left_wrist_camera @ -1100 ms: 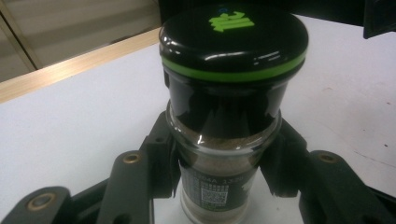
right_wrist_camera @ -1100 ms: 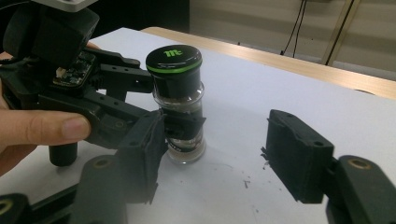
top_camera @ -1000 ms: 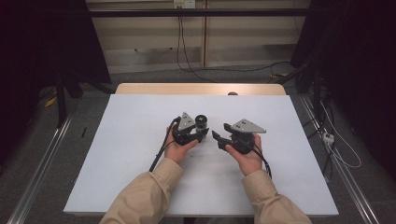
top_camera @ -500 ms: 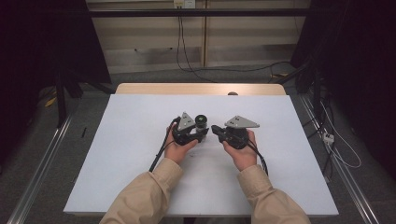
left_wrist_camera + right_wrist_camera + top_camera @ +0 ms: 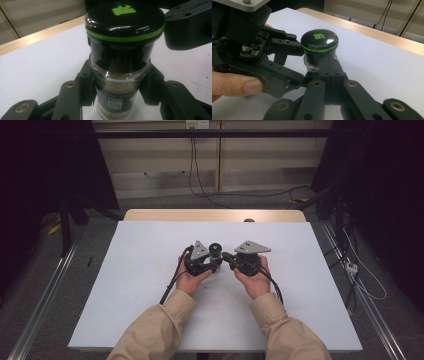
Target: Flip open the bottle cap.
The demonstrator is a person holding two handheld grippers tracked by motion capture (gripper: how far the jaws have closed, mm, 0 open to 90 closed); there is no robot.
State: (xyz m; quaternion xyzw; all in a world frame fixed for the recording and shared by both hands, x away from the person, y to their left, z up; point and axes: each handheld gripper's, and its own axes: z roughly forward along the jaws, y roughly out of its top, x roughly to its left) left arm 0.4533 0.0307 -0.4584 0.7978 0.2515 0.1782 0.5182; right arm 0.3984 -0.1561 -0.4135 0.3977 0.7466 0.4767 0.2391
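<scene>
In the left gripper view, the left gripper (image 5: pixel 117 97) has its two black jaws clamped on the glass body of a spice jar (image 5: pixel 120 82), one on each flank just under the black cap (image 5: pixel 125 22) with its green ring. The grip sits low, on the glass rather than the cap, which I judge is deliberate: it pins the jar upright on the table (image 5: pixel 37 75) and leaves the cap free for the other tool. Brown powder shows through the glass, and a small printed label faces the camera below the jaws.

In the right gripper view, the right gripper (image 5: pixel 329 68) has its jaws pressed together, flat against each other with nothing between them. Their joined tip stands right in front of the jar's glass, below the cap, very near it; whether it touches I cannot tell. The jaws have just been closing, and they closed on no object. Since they are shut in front of the jar instead of spread around the cap, a hold on the cap would, I think, call for opening them again and lifting.

Farther off, the high view shows both hands close together near the middle of the white table, the jar between the two tools, and the table's wooden far edge (image 5: pixel 215 215) beyond.
</scene>
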